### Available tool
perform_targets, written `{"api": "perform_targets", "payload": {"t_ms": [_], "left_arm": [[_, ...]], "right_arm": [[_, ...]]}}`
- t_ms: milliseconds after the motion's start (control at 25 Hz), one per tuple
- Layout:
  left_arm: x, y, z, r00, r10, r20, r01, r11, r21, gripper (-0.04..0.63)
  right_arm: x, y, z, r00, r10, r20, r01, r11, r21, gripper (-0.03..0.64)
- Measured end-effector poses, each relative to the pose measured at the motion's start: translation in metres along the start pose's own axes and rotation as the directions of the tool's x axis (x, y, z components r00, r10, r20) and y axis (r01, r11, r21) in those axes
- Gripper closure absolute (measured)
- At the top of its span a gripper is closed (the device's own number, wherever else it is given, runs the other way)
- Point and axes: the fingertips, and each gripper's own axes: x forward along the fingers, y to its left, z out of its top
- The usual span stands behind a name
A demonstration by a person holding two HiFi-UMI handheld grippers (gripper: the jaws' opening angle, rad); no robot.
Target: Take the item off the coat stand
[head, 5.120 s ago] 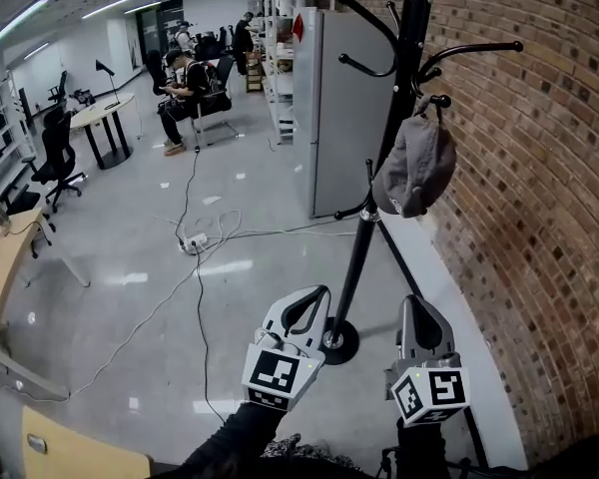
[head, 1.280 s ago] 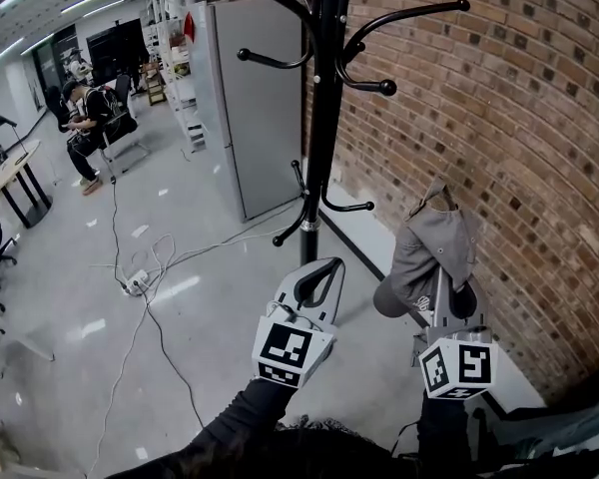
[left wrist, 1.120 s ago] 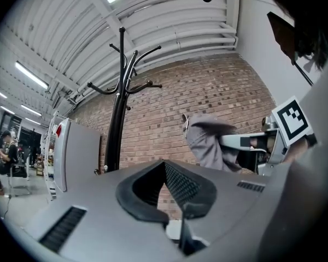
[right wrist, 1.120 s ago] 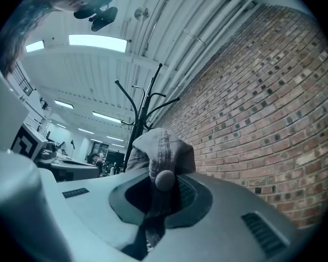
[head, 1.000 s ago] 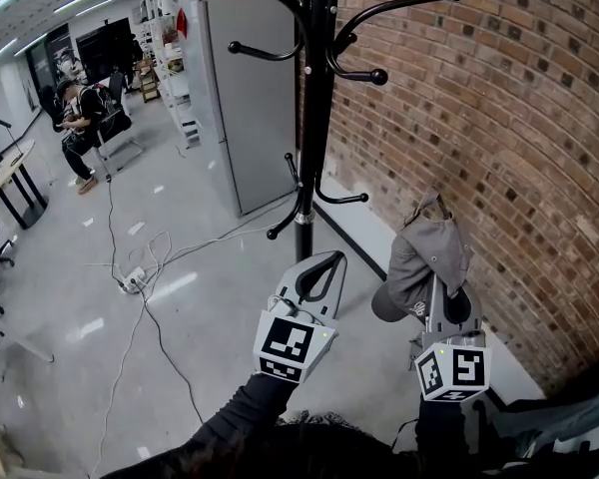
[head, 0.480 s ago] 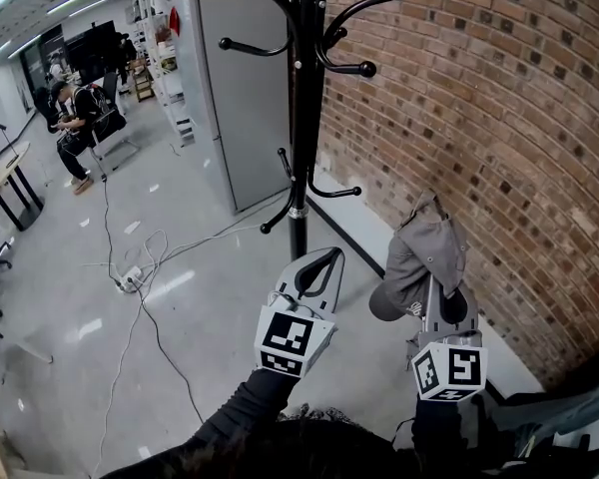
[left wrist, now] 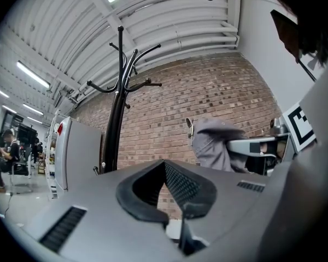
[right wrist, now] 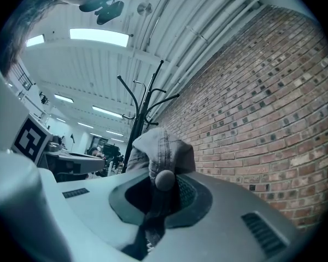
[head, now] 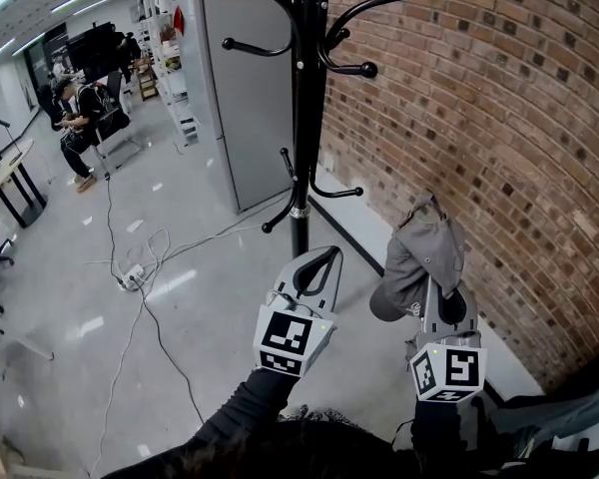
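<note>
Currently held: grey cap point(head: 424, 257), right tool point(head: 437, 299) clamped on its fabric.
Cap place: off the coat stand point(head: 301, 118), near brick wall point(head: 509, 118).
Left tool point(head: 325, 259): jaws together, empty.

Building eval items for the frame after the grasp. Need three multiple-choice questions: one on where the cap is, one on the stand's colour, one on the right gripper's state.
1. Where is the grey cap?
A) hanging on a top hook of the stand
B) in the right gripper, clear of the coat stand
C) lying on the floor

2. What colour is the coat stand?
A) black
B) white
C) red

3. How do the right gripper's jaws stand?
A) wide apart and empty
B) closed on the cap
C) closed on a stand hook

Answers:
1 B: the cap sits at the gripper's tips beside the brick wall, apart from the stand.
2 A: the whole stand is black.
3 B: the right gripper view shows cap fabric pinched between the jaws.
</note>
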Motion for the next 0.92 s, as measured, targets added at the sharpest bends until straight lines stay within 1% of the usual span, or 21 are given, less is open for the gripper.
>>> {"api": "perform_targets", "payload": {"t_ms": [920], "left_arm": [[-0.0007, 0.0022, 0.0026, 1.0, 0.007, -0.001, -0.007, 1.0, 0.012, 0.586]], "right_arm": [[0.005, -0.0015, 0.0014, 1.0, 0.009, -0.004, -0.009, 1.0, -0.001, 0.589]]}}
